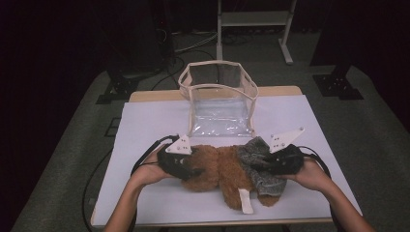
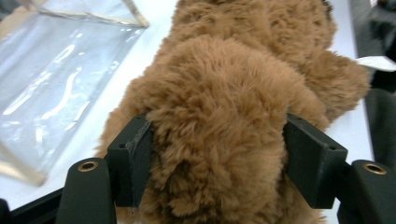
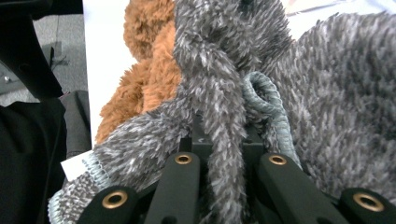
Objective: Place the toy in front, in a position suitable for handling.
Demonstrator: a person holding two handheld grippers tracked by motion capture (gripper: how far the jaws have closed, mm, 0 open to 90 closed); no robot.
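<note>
Plush toy: a brown plush bear lies on its side on the white table, near the person's edge and about midway between left and right; a white tag sticks out at its near end.
Grey garment: a fuzzy grey garment with a pale blue hem wraps the right part of the bear.
Left gripper: the left gripper comes in from the left; in the left gripper view its black jaws stand on either side of a rounded brown part of the bear and press into the fur, pinching it.
Right gripper: the right gripper comes in from the right; in the right gripper view its jaws are pressed together on a fold of the grey garment, which rises from between them.
Hands: the left hand and the right hand each hold a gripper, forearms entering from the near edge.
Bag: a clear bag with cream edging stands open just beyond the bear, at the far middle of the table.
</note>
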